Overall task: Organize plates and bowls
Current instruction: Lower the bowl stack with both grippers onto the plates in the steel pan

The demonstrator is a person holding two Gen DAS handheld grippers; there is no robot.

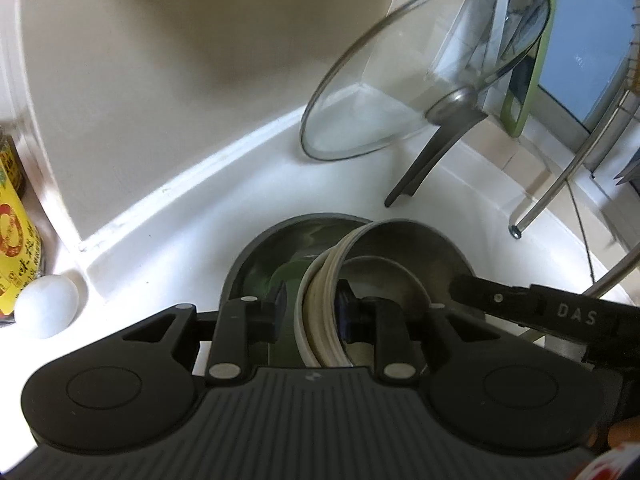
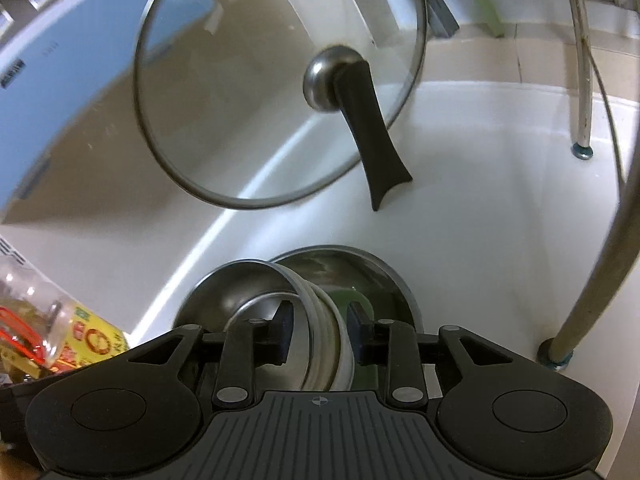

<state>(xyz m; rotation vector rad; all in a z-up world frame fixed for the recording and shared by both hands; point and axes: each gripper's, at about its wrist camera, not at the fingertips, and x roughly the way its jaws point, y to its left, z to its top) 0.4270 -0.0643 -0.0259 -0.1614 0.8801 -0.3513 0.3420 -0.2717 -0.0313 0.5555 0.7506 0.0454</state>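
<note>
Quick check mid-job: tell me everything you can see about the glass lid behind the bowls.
The glass lid is round and clear with a thin metal rim, a domed metal knob at its centre and a long black handle running down from the knob. It stands nearly on edge, leaning back against the wall corner, with its lower rim and the handle's tip at the white counter. It looks whole. Neither gripper touches it.

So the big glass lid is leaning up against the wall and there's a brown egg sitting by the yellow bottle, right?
Nearly. The egg is white, not brown, as the left wrist view shows. The rest holds: it sits by the yellow bottle, and the glass lid leans against the wall.
</note>
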